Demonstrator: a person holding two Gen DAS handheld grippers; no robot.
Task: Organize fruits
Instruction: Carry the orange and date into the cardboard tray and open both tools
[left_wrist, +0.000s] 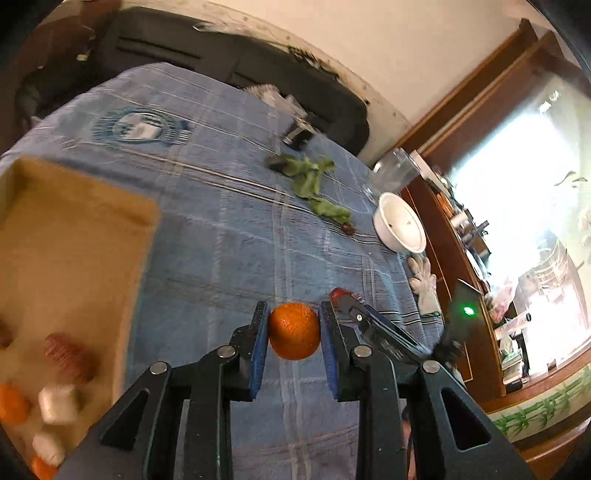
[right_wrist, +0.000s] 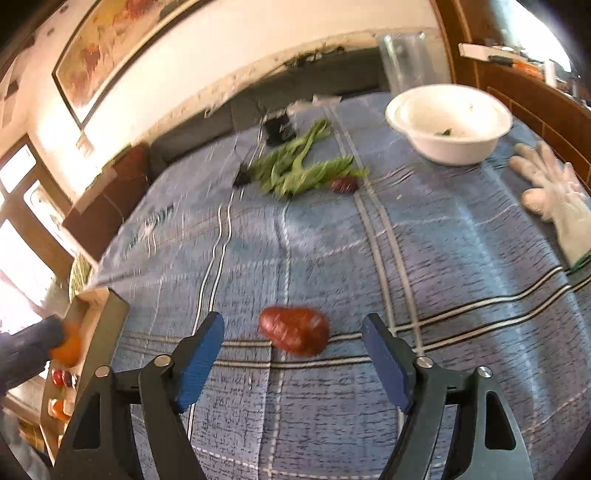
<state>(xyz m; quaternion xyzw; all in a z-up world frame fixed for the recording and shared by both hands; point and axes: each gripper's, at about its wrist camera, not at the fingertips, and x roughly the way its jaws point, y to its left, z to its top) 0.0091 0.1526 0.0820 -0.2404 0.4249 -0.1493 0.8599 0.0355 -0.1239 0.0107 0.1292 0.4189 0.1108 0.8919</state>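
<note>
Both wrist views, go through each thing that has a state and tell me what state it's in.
left gripper: shut on the orange, lifted off the cloth.
right gripper: open, straddling the red fruit.
red fruit: lying on the cloth, ungripped.
white bowl: upright, nearly empty.
glove: lying flat.

Orange (left_wrist: 294, 331) between jaws; blurred red fruit (right_wrist: 294, 330), perhaps ribbed.

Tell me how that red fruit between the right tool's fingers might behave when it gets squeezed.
The red fruit looks lopsided and tapered, so it probably wobbles rather than rolls. Its ridged skin may grip the blue pads. It seems small, likely light.
</note>
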